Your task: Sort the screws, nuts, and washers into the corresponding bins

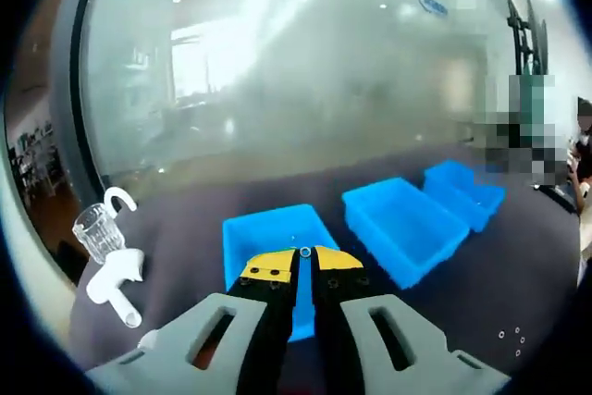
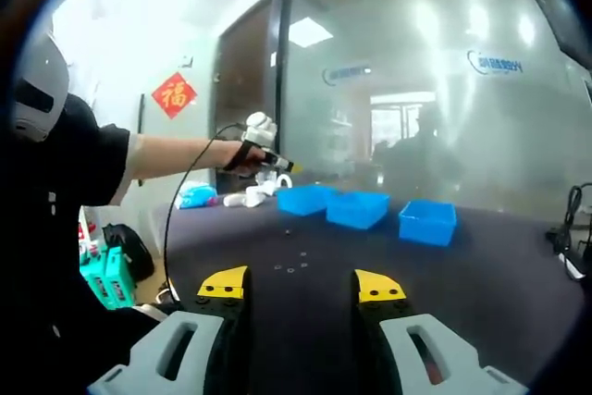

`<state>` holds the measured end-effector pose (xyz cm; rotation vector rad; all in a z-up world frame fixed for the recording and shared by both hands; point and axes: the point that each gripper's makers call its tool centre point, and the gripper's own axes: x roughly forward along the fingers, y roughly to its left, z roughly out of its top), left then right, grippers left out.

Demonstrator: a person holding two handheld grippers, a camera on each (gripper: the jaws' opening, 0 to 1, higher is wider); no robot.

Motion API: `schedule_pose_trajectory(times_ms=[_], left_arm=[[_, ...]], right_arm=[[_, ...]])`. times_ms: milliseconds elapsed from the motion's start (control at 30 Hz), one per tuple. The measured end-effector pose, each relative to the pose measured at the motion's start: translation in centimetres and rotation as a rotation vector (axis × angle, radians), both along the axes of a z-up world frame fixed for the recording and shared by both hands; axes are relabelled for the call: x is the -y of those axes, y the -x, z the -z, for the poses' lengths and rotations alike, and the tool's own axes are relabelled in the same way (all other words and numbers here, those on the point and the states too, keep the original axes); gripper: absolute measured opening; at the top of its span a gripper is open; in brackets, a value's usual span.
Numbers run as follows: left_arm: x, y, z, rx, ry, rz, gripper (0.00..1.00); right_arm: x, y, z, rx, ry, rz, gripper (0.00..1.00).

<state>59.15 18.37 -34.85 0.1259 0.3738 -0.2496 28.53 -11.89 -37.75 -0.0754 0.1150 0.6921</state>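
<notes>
My left gripper [image 1: 306, 253] is up over the nearest blue bin [image 1: 277, 228], jaws pinched together on a small metal ring [image 1: 305, 252] at the very tips — looks like a washer, tho it's tiny & could be a nut. I'm holding it right above the open bin so it'll drop inside when I let go, not bounce off onto the cloth. Two more blue bins sit in a row beyond: middle bin [image 1: 402, 224], far bin [image 1: 465, 190], one per part type I'd guess. A few loose bits [image 1: 511, 335] lie on the dark tabletop [image 1: 499, 275] off to one side, well apart from the bins. Near the table's other edge there's a clear glass cup [image 1: 97, 231] & white plastic pieces [image 1: 116, 277], not part of the job. My right gripper [image 2: 301, 286] hangs back low over the table, jaws wide apart w/ nothing between them — ready for the next pick. From there I see the rest of the hardware [image 2: 294, 261] scattered just ahead of the tips, all 3 bins [image 2: 359, 209] further on, and my left arm [image 2: 176, 156] stretched out to them.
</notes>
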Motion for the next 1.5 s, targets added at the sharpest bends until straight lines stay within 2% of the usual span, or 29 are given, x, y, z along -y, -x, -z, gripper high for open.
schedule_pose_trajectory(times_ms=[67, 133, 167, 200, 300, 367, 433, 467, 533, 600, 633, 667, 800, 967, 1067, 1167, 1300, 1400, 1500], left_arm=[[0.2, 0.2, 0.0, 0.007, -0.005, 0.010, 0.05], [0.2, 0.4, -0.2, 0.026, -0.012, 0.015, 0.18], [-0.2, 0.1, -0.4, 0.037, -0.026, 0.008, 0.26], [-0.9, -0.7, -0.5, 0.035, -0.040, 0.020, 0.29], [-0.7, 0.1, -1.0, 0.056, -0.014, 0.038, 0.32], [-0.4, 0.7, -1.0, 0.058, 0.001, 0.057, 0.39], [0.2, 2.2, -1.1, 0.065, 0.015, 0.079, 0.43], [0.5, 3.1, -1.1, 0.066, 0.018, 0.084, 0.44], [0.8, 3.3, -1.1, 0.073, 0.025, 0.101, 0.44], [1.2, 4.4, -1.2, 0.083, 0.026, 0.119, 0.45], [1.5, 5.5, -1.3, 0.096, 0.022, 0.127, 0.45], [2.1, 7.7, -1.4, 0.116, 0.021, 0.136, 0.45], [3.1, 10.0, -1.6, 0.144, 0.033, 0.194, 0.45], [4.0, 12.9, -1.7, 0.159, 0.068, 0.226, 0.46], [5.1, 15.4, -1.9, 0.176, 0.093, 0.250, 0.46], [4.9, 16.6, -2.0, 0.169, 0.168, 0.278, 0.46], [4.6, 18.8, -0.9, 0.145, 0.164, 0.318, 0.49], [4.4, 20.6, -0.1, 0.138, 0.195, 0.350, 0.52], [3.7, 21.9, 1.0, 0.122, 0.179, 0.355, 0.52]], right_arm=[[-0.2, 0.0, 0.0, -0.001, 0.002, -0.004, 0.38], [-0.3, 0.1, 0.0, -0.001, 0.000, -0.007, 0.39], [-0.3, 0.1, 0.0, 0.001, -0.002, -0.009, 0.39], [-0.3, 0.1, -0.1, 0.001, -0.007, -0.011, 0.39], [-0.3, 0.0, -0.2, 0.002, -0.009, -0.009, 0.39], [-0.2, 0.0, -0.2, 0.002, -0.009, -0.008, 0.39], [-0.2, 0.0, -0.2, 0.003, -0.007, -0.009, 0.39], [-0.3, -0.1, -0.3, 0.004, -0.008, -0.010, 0.39], [-0.3, -0.1, -0.3, 0.006, -0.008, -0.012, 0.39], [-0.4, -0.1, -0.4, 0.007, -0.007, -0.014, 0.39], [-0.4, -0.1, -0.4, 0.008, -0.007, -0.014, 0.39], [-0.4, -0.1, -0.5, 0.009, -0.007, -0.015, 0.39], [-0.5, -0.2, -0.6, 0.013, -0.007, -0.017, 0.39], [-0.7, 0.0, -0.7, 0.017, -0.005, -0.022, 0.39], [-0.7, 0.1, -0.8, 0.019, -0.006, -0.024, 0.39], [-0.7, 0.2, -0.8, 0.021, -0.003, -0.026, 0.39], [-0.5, 0.2, -0.8, 0.020, 0.007, -0.023, 0.39], [-0.2, 0.2, -0.9, 0.021, 0.008, -0.018, 0.39], [-0.3, 0.1, -0.8, 0.022, 0.016, -0.020, 0.39]])
